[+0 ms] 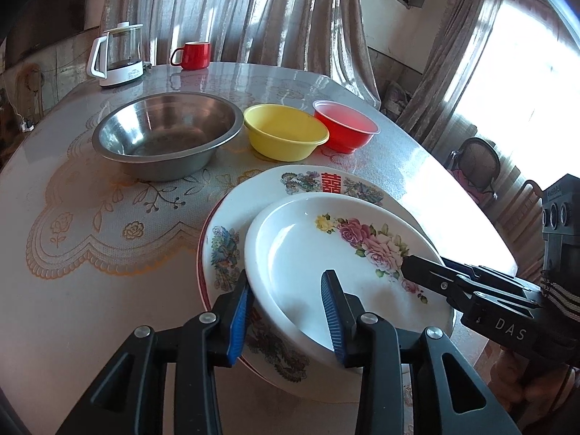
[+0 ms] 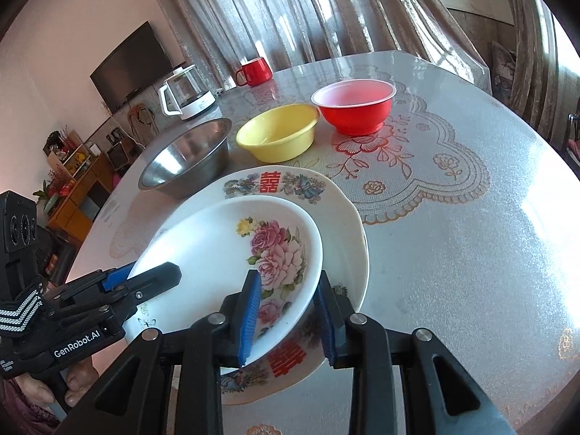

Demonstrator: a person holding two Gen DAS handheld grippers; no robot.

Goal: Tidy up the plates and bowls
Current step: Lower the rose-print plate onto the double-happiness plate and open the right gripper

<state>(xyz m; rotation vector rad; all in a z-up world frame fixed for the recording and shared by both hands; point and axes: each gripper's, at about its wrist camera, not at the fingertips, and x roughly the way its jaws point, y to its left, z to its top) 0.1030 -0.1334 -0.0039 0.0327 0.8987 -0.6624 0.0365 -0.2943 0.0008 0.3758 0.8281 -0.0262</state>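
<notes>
- A floral plate is seen resting inside a larger dragon-pattern plate, near the front edge of the table. It sits off-centre, towards the right side of the larger plate.
- Behind the plates stand a steel bowl, a yellow bowl and a red bowl, in a row and not nested.
- Left gripper: the fingers are spread, one to either side of the floral plate's near-left rim. The pads appear close to the rim, but no clamped contact can be confirmed.
- Right gripper: likewise parted, straddling the floral plate's right rim, one pad inside the well and one outside.
- Handling judgement: the plates look like glazed ceramic or enamel, so they are taken as rigid, fairly heavy, slippery and liable to chip.
- The rim is judged the only usable hold; a pinch across it from opposite sides should keep the plate level.
- Risk noted: a single-sided pinch may let the plate tilt and slide on the glaze.
- The bowls are expected to be light and stackable by size.
</notes>
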